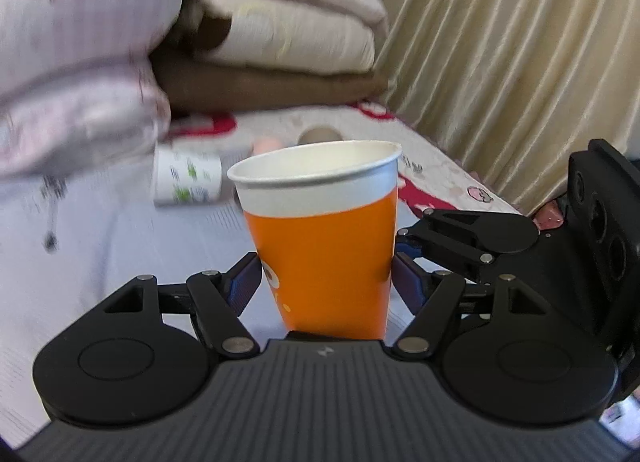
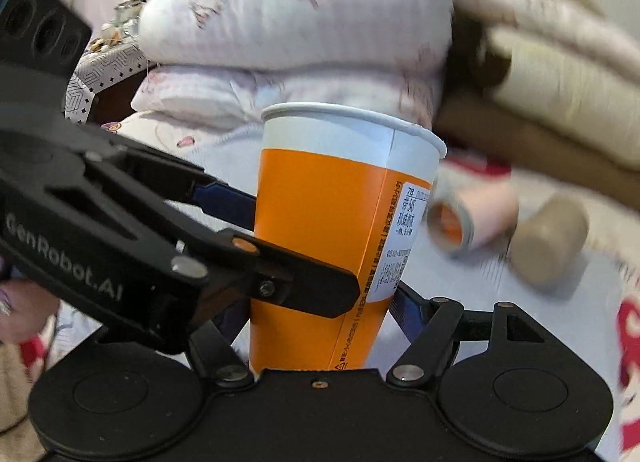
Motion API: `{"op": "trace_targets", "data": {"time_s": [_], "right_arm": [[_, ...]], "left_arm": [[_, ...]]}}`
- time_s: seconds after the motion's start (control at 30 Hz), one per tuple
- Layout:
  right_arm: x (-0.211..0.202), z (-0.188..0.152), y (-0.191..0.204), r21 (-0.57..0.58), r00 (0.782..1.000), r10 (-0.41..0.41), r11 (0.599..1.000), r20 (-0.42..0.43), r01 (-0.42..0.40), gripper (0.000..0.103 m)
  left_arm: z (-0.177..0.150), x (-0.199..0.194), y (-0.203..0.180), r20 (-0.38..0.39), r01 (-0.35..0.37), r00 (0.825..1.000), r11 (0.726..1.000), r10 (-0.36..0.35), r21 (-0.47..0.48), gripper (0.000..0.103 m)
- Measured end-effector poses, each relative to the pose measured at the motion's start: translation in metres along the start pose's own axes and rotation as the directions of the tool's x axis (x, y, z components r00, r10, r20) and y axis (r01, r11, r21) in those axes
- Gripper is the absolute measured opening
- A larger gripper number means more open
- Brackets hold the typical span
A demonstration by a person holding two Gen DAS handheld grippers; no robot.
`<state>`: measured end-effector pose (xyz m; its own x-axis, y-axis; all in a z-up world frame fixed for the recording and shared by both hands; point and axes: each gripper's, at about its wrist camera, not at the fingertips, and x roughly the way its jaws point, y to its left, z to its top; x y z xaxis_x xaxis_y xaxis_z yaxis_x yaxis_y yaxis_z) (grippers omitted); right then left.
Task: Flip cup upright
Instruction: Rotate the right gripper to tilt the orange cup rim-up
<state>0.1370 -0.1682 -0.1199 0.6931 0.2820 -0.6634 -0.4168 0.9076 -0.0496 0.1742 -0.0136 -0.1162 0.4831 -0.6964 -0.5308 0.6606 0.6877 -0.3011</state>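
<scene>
An orange paper cup [image 1: 324, 250] with a white rim stands mouth up between my left gripper's [image 1: 326, 286] blue-padded fingers, which press its lower sides. The same cup [image 2: 332, 238] fills the middle of the right wrist view, with a white printed label on its side. My right gripper [image 2: 324, 302] closes on its lower part too, and the left gripper's black fingers [image 2: 224, 197] cross in from the left and touch the cup. The cup's base is hidden behind both gripper bodies.
The surface is a bed with a pale sheet [image 1: 100, 246]. A white cup with green print [image 1: 186, 179] lies on its side behind. A pink cup [image 2: 472, 219] and a brown cup [image 2: 550, 240] also lie on their sides. Folded quilts [image 1: 80, 41] and a curtain [image 1: 520, 61] stand behind.
</scene>
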Motion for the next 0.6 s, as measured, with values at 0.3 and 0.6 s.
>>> {"op": "trace_targets", "data": {"time_s": [0.3, 0.6], "right_arm": [[0.020, -0.029, 0.021, -0.264, 0.928, -0.135, 0.935, 0.347, 0.235, 0.078], [0.069, -0.019, -0.008, -0.131, 0.939, -0.137, 0.974, 0.316, 0.186, 0.077]], "left_arm": [[-0.009, -0.002, -0.009, 0.128, -0.136, 0.985, 0.980, 0.117, 0.149, 0.070], [-0.015, 0.032, 0.009, 0.092, -0.159, 0.985, 0.977, 0.147, 0.140, 0.069]]}}
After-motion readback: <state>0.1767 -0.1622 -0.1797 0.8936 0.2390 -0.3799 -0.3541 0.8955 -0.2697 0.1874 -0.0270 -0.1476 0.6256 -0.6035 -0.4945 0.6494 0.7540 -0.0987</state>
